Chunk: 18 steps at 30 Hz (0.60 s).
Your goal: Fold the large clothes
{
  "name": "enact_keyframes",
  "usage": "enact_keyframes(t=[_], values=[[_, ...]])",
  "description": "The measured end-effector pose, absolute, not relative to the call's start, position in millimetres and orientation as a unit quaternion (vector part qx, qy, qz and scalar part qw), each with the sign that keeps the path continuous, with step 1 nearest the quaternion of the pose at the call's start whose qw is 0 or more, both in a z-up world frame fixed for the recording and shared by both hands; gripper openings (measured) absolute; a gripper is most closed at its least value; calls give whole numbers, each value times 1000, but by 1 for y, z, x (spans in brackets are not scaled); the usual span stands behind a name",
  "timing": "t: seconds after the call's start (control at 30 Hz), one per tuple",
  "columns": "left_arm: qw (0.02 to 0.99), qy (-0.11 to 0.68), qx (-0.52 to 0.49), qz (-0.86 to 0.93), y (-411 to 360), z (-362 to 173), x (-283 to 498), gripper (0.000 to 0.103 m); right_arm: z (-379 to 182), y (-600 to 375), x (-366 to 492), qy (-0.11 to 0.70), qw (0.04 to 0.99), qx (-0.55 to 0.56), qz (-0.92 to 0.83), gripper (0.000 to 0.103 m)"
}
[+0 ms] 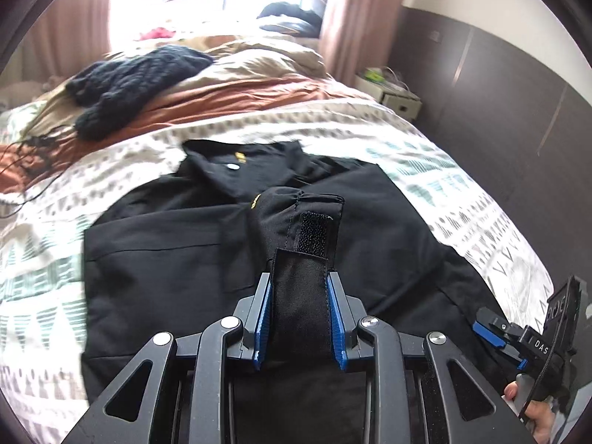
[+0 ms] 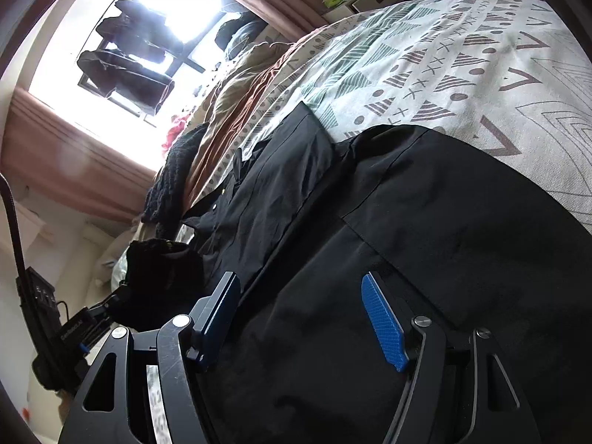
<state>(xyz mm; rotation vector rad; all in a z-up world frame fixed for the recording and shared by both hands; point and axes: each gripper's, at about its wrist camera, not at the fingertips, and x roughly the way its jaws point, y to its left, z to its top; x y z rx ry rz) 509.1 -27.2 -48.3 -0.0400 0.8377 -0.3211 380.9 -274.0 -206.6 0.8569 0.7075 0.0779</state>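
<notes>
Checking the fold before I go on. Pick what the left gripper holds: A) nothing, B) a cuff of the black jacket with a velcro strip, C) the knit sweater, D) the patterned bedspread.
B: in the left wrist view the left gripper has its blue pads pressed on the cuff, its velcro strip showing, above the black jacket.

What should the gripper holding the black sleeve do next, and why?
Probably carry the black sleeve cuff with its velcro strip further over the black jacket and lay it flat: the left gripper has it clamped and lifted, while the body lies spread on the patterned bedspread.
</notes>
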Motion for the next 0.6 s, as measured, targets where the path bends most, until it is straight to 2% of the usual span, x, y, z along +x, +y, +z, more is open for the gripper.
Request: enact_keyframes(t=[0.13,0.27,0.33,0.4,0.6], values=[[900,419,-38,-115,22,-51,515,32,-205,-265,382,338,850,402,42,69],[893,441,-68,-57,73,-59,515,44,-203,-258,385,340,851,398,46,69],[893,440,-92,-42,97,-60,509,68,-204,-253,387,344,851,395,49,70],[894,432,-118,-29,118,-62,500,79,-205,-247,389,349,850,391,52,70],[883,442,-159,-5,150,-88,482,79,-205,-237,393,356,850,383,59,69]])
